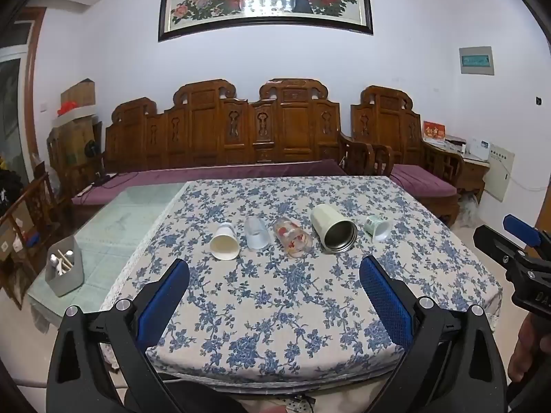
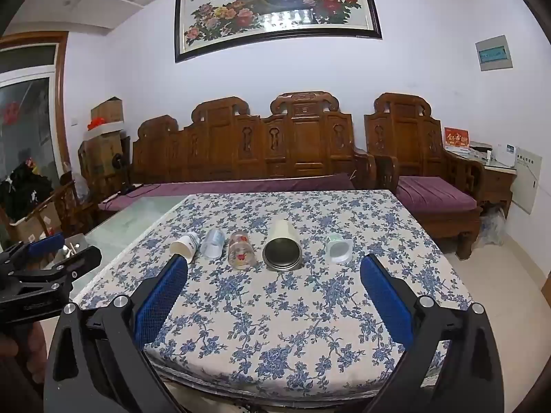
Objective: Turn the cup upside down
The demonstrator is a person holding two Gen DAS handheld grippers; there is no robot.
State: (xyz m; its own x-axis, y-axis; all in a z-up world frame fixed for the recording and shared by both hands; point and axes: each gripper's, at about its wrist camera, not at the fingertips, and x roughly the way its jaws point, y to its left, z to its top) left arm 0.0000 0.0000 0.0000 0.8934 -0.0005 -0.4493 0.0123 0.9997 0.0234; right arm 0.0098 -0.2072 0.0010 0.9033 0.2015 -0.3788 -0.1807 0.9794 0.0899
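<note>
Several cups lie on their sides in a row on the blue-flowered tablecloth [image 1: 275, 306], mouths toward me: a white paper cup [image 1: 224, 242] [image 2: 184, 246], a clear plastic cup [image 1: 257, 234] [image 2: 212, 243], a glass with red flowers [image 1: 292, 237] [image 2: 241, 249], a cream steel tumbler [image 1: 333, 229] [image 2: 282, 246] and a pale green cup [image 1: 378, 228] [image 2: 339, 247]. My left gripper [image 1: 275, 275] is open and empty, short of the row. My right gripper [image 2: 275, 275] is open and empty, also short of the row. Each gripper shows at the edge of the other's view.
A grey holder with utensils [image 1: 64, 270] stands on the bare glass tabletop at the left. A carved wooden sofa [image 1: 220, 137] with purple cushions runs behind the table, an armchair [image 1: 413, 158] at the right. Boxes stand in the left corner.
</note>
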